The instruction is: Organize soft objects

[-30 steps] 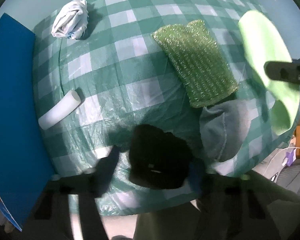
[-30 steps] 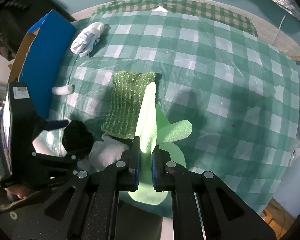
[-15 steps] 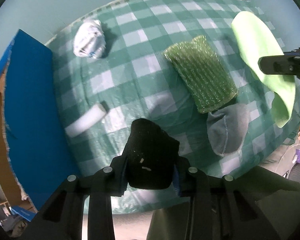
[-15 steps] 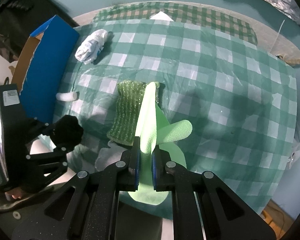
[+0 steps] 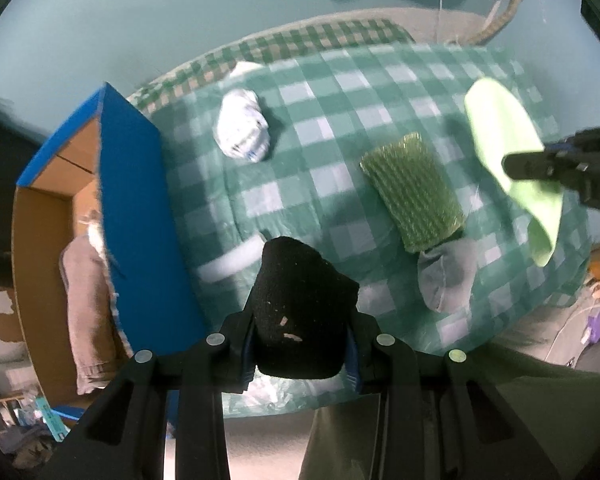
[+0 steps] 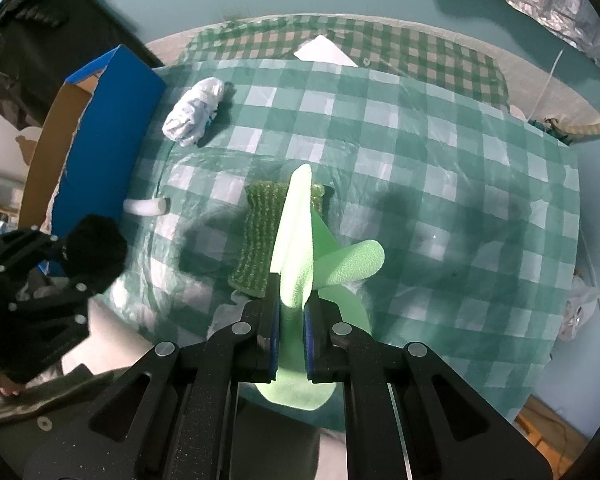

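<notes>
My left gripper [image 5: 300, 354] is shut on a black knitted bundle [image 5: 300, 308] and holds it well above the checked tablecloth [image 5: 340, 104]. My right gripper [image 6: 292, 340] is shut on a folded light green foam sheet [image 6: 296, 236], also off the table. On the cloth lie a green glittery sponge cloth [image 5: 414, 194], a grey sock [image 5: 446, 276], a white foam tube [image 5: 236, 260] and a crumpled white cloth [image 5: 242, 126]. In the right wrist view the left gripper [image 6: 66, 264] with the black bundle [image 6: 94, 252] is at the left edge.
An open cardboard box with blue outer walls [image 5: 136, 216] stands against the table's left side; a grey-brown cloth [image 5: 86, 308] lies inside it. The table's near edge [image 5: 284, 404] drops to the floor. A person's olive trouser leg [image 5: 380, 440] shows below.
My left gripper closed on the black bundle and lifted it off the table, with the box coming into view at left. The right gripper rose slightly with the foam sheet.
</notes>
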{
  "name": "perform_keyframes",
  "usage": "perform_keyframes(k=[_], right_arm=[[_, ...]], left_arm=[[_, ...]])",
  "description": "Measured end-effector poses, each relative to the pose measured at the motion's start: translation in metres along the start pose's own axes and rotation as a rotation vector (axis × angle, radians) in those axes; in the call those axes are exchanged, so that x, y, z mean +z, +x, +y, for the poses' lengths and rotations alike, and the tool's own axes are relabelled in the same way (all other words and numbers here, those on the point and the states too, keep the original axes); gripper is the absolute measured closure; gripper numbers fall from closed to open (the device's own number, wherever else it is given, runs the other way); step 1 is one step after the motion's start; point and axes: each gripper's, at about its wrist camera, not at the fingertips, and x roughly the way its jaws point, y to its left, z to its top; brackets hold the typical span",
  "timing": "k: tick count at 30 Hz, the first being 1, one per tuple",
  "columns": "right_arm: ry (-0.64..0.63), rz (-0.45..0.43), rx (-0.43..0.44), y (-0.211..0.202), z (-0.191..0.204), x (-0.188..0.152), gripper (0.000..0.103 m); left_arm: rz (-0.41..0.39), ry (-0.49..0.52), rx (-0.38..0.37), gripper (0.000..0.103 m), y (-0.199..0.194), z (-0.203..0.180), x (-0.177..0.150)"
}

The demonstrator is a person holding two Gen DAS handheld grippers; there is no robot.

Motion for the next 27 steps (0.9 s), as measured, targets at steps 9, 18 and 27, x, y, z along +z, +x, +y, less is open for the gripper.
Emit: perform_keyframes(k=[9, 18, 27], right_arm=[[-0.014, -0.018, 0.006, -0.016, 0.015, 0.011, 0.095], [-0.066, -0.043, 0.025, -0.029, 0.038, 0.023, 0.095], [-0.141, -0.056, 0.044, -0.038, 0.073, 0.039, 0.095]], left_arm=[[-0.048, -0.054, 0.000, 0.068, -0.030, 0.026, 0.006], [-0.102, -0.102, 0.024, 0.068, -0.055, 0.051, 0.008], [-0.092, -0.185, 0.042, 0.068, -0.055, 0.082, -0.002]])
